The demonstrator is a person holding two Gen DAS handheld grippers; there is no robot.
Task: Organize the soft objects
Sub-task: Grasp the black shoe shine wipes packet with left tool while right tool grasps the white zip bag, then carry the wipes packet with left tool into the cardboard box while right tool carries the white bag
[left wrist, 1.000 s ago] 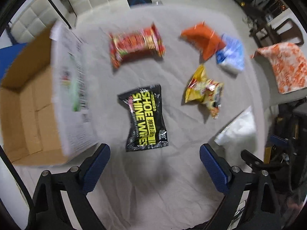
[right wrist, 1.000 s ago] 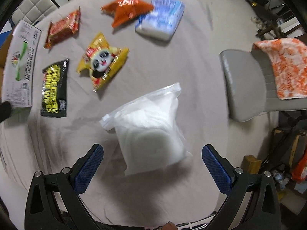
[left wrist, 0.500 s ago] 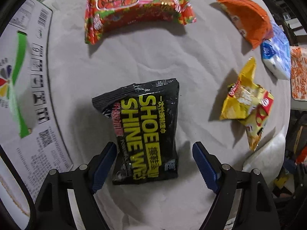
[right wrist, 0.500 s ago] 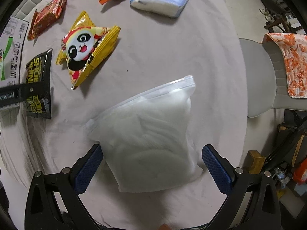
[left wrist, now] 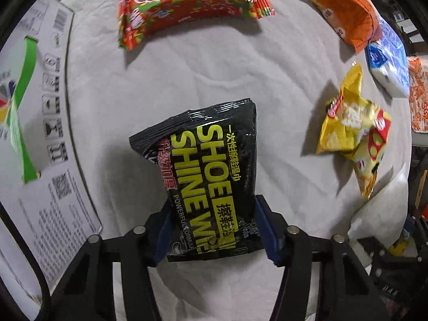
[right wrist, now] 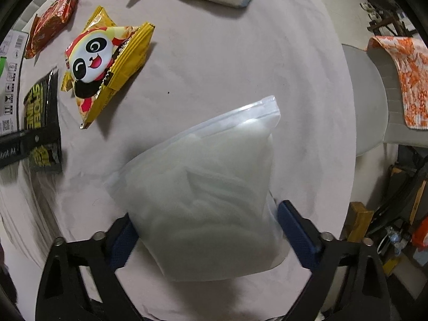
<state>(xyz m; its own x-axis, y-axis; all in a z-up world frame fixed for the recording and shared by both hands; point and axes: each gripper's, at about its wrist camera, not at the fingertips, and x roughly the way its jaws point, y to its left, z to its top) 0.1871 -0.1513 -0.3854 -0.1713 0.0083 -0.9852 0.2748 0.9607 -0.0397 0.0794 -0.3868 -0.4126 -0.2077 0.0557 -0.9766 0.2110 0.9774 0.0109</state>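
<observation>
Cloth-covered tabletop [left wrist: 214,80]: my L tongs [left wrist: 214,230] clamp wipes pack [left wrist: 214,176]; R tongs [right wrist: 206,238] squeeze zip bag [right wrist: 208,195]. Risk: slick film slips w/ lift.

Each tool [left wrist: 214,236] has black angular arms, blue textured pads [right wrist: 297,232] (silver round screws at joints).

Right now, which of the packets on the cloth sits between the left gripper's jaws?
The black "SHOE SHINE WIPES" packet: the left gripper has its jaws against both its sides. The red, orange and yellow packets lie apart, untouched.
</observation>
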